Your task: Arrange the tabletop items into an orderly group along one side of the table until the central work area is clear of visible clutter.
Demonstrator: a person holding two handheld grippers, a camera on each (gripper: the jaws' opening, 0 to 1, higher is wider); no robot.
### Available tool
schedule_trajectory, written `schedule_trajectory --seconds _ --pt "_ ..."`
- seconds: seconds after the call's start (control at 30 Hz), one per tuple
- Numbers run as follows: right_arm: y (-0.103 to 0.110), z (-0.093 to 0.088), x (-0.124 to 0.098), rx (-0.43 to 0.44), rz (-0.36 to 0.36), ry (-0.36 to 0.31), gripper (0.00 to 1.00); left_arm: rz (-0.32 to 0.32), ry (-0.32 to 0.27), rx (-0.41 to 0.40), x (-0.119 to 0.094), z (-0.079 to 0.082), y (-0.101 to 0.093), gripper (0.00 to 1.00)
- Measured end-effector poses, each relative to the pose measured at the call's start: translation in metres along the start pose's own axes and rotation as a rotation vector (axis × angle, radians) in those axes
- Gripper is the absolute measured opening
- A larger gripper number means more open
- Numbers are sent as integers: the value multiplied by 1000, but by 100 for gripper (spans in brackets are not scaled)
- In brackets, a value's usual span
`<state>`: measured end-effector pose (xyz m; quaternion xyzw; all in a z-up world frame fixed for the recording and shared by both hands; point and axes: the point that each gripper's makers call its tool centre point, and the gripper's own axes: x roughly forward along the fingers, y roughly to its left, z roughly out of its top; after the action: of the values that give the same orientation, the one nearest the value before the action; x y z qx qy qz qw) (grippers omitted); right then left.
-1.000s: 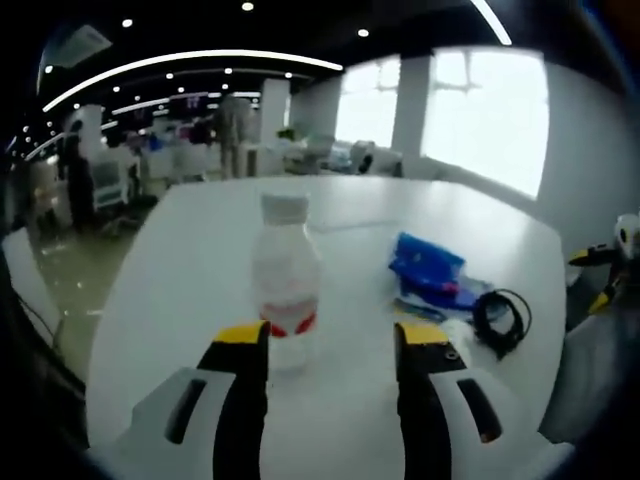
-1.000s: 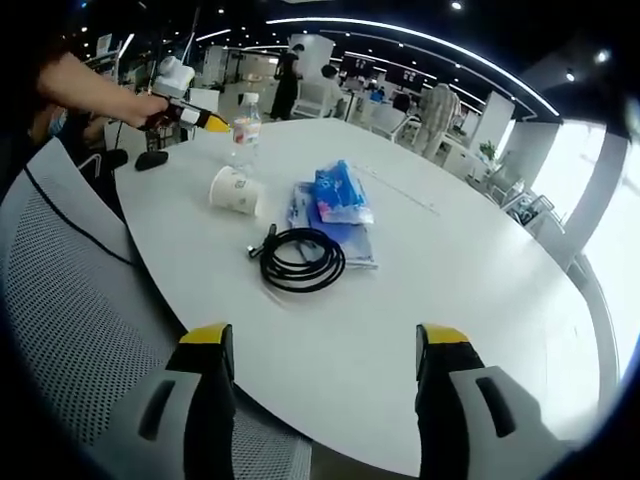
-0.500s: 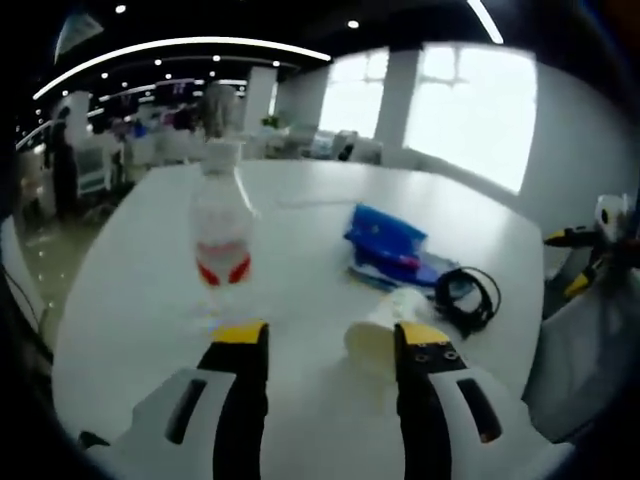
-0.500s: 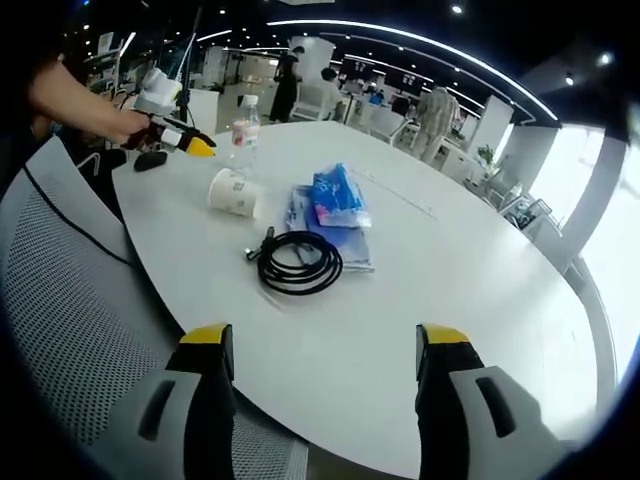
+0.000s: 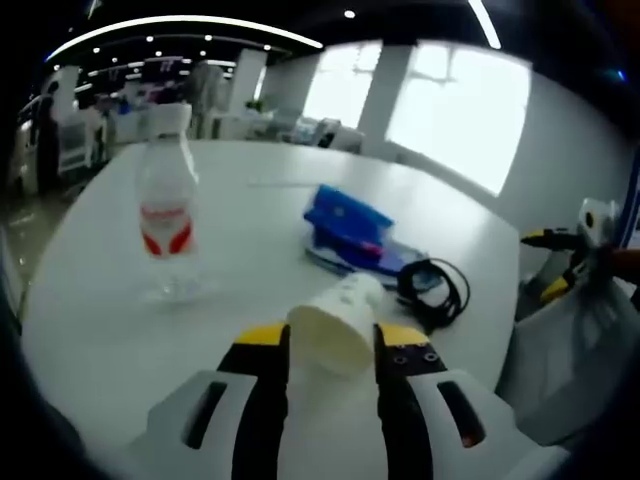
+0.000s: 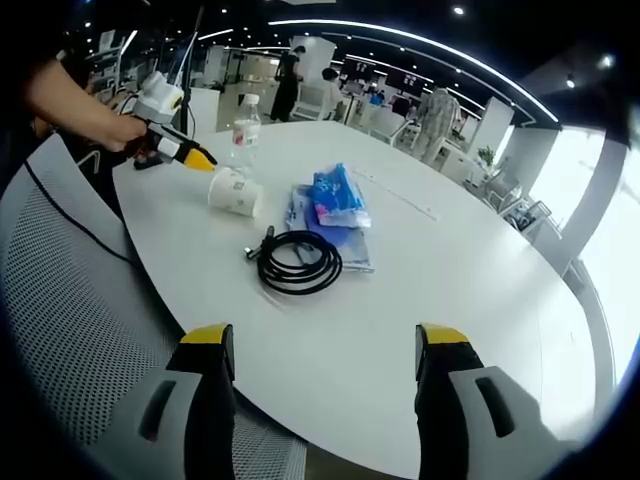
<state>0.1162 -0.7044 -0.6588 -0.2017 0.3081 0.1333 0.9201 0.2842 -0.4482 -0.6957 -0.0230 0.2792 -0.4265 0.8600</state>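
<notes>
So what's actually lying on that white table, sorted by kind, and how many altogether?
Water bottle: 1
Paper cup, on its side: 1
Blue packet: 1
Flat blue sleeve under the packet: 1
Coiled black cable: 1
Small dark object near the table's edge, too small to identify: 1
Total: 6

A white paper cup (image 5: 337, 322) is seen lying on its side on the white table (image 6: 440, 270), open mouth toward the left gripper view's camera. At the cup's ten o'clock in that view, a clear plastic bottle (image 5: 167, 210) with a white cap and red label stands upright. At its one o'clock, a blue packet (image 5: 345, 222) rests on a flat blue folder (image 6: 330, 240), with a coiled black cable (image 5: 433, 290) lying just beside them.
</notes>
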Motion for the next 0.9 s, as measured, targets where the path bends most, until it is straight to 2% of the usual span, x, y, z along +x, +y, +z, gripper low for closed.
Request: schedule_trajectory --seconds 0.1,0.33,0.47,0.63,0.9 --pt "0 0 0 0 -1 1 73 -5 8 -43 3 -3 -3 23" --pt "-1 -1 0 1 -5 2 73 -22 34 -81 11 -9 -12 16" --pt "-2 -1 -1 2 -8 1 73 -39 49 -102 15 -12 -18 15" --pt "-2 -1 -1 2 -11 3 72 -50 56 -87 17 -13 -21 8" --pt "-2 -2 0 -1 -10 9 71 -58 57 -64 15 -12 -22 3"
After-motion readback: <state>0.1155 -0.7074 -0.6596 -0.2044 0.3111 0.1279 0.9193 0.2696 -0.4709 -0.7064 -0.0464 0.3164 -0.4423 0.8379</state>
